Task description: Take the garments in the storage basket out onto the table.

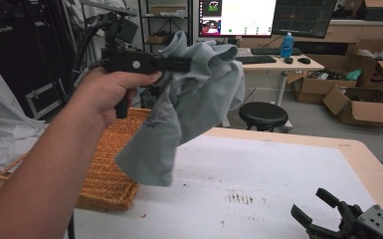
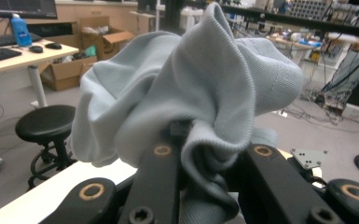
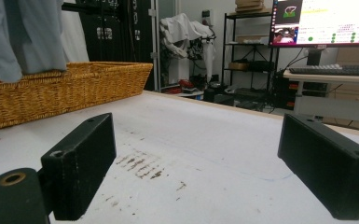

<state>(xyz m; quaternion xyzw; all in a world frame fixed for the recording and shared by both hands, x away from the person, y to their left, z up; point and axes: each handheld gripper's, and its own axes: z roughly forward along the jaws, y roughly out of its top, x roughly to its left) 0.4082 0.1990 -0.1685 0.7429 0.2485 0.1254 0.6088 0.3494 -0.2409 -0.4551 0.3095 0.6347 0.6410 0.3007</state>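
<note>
Your left gripper (image 1: 181,63) is clamped on the bunched pale-blue knit cloth (image 1: 194,107), so it dangles over the tabletop's (image 1: 278,174) left edge, near the woven wicker basket (image 1: 107,174). Your right gripper (image 1: 318,206) rests wide and empty at the near right corner, probably waiting to help.

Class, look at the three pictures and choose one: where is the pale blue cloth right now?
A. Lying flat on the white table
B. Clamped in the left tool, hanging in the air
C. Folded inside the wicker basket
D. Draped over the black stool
B: the left tool is shut on the pale blue cloth, which hangs above the table beside the wicker basket.
</note>
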